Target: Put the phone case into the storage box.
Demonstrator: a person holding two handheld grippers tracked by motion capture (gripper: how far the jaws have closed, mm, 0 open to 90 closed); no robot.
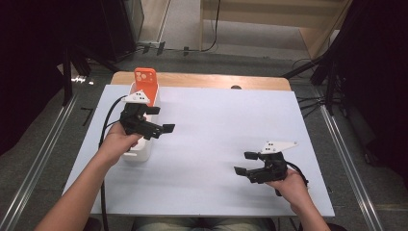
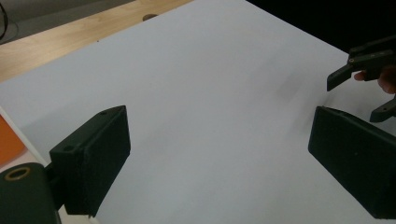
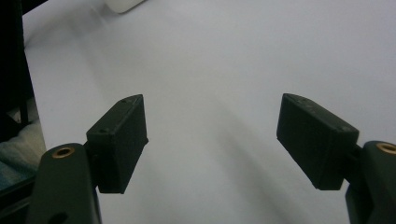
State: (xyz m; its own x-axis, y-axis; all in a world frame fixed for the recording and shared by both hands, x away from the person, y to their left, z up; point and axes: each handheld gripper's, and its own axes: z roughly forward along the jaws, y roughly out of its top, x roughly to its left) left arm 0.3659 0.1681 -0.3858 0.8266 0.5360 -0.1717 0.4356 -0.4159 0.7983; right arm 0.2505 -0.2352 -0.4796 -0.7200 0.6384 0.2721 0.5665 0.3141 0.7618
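The left gripper (image 2: 219, 154) is closest, with its two black jaws wide apart and nothing between them, just bare white table (image 1: 216, 144) under it. The right gripper (image 1: 246, 162) also has its jaws apart and empty, and it hangs low over the table, well away from the left one. The orange phone (image 1: 146, 84) stands up in a white stand (image 1: 141, 144) right behind the left gripper, on the side away from the person. The left gripper points across the table, not at the phone. It looks like the job is to take the phone, and the grab has not started. To do it well, I think the left hand should turn so the jaws face the phone, go one on each side of it, and squeeze softly so the stand does not tip. The other hand could hold the stand down. The bottom of the phone is hidden behind the gripper and inside the stand, so you cannot tell how deep it sits. The stand's front is partly covered by the hand.
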